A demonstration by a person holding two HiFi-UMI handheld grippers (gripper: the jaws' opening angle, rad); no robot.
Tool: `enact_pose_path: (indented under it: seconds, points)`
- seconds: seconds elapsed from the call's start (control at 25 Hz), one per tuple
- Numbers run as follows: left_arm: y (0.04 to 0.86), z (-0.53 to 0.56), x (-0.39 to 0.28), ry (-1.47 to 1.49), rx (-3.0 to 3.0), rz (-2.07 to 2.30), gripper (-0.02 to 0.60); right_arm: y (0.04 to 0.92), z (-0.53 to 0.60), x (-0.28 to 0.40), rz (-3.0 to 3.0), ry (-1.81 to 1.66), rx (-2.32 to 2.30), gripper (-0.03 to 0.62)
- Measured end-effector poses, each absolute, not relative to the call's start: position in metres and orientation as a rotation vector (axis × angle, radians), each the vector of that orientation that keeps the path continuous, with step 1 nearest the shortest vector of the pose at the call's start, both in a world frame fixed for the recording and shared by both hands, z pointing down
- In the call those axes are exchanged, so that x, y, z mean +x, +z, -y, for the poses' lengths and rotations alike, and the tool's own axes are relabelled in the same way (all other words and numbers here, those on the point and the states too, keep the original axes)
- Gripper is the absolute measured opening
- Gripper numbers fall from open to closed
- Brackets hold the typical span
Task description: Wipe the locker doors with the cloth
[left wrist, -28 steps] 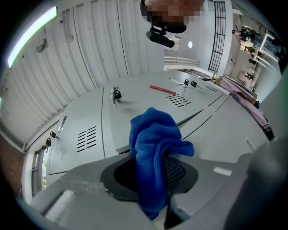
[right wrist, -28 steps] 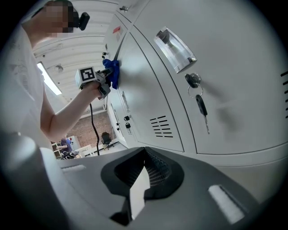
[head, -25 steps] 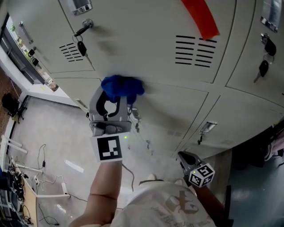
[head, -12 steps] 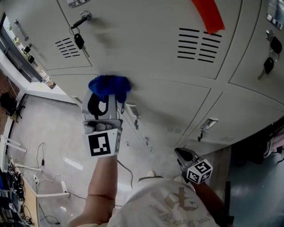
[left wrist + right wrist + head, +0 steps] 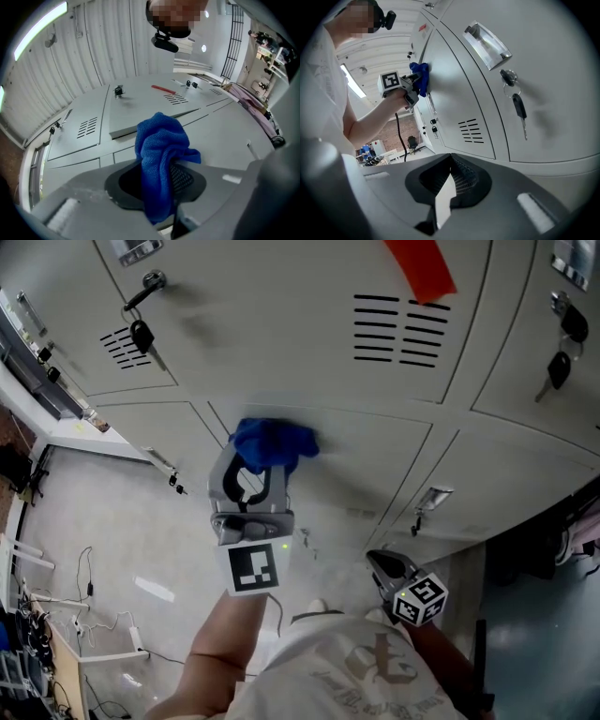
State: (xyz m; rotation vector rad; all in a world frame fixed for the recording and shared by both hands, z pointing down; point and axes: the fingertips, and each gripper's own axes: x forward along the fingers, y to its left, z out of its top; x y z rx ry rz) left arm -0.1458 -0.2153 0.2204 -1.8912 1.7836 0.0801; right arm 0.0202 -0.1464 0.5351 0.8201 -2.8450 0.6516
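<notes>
Locker doors (image 5: 375,470): grey metal, all closed; the lower middle door is the one under work.
Left claw (image 5: 255,460): closed on the blue cloth (image 5: 274,441), tips pointing at the door.
Right claw (image 5: 392,570): jaws together, holding nothing, low and well apart from the cloth.
Cloth: bunched, pressed on this door near its upper left corner.
Next move: I judge most of this door lies to the right of the cloth; the left claw is nearer.

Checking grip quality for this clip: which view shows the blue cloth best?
The left gripper view: the blue cloth fills the centre, bunched and pinched between the jaws. The head view shows it as a small wad against a locker door. The right gripper view shows only a distant blue patch.
</notes>
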Motion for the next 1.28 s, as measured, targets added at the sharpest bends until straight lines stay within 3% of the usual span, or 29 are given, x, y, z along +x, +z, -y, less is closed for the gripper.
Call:
enact_pose_path:
  seconds: [0.12,0.4,0.84,1.28]
  points:
    - [0.225,0.215,-0.126,-0.045,-1.910,-1.726,0.123,0.536,0.149,0.015,2.849,0.644,0.816,0.009]
    - [0.217,0.214,-0.093,0.095,-1.947,-1.730,0.124,0.536,0.149,0.020,2.847,0.647,0.804,0.009]
    - [0.240,0.225,-0.047,-0.091,-1.980,-1.597,0.124,0.546,0.156,0.022,2.841,0.654,0.827,0.009]
    - [0.252,0.221,-0.082,-0.070,-1.964,-1.668,0.127,0.543,0.145,0.038,2.845,0.663,0.836,0.008]
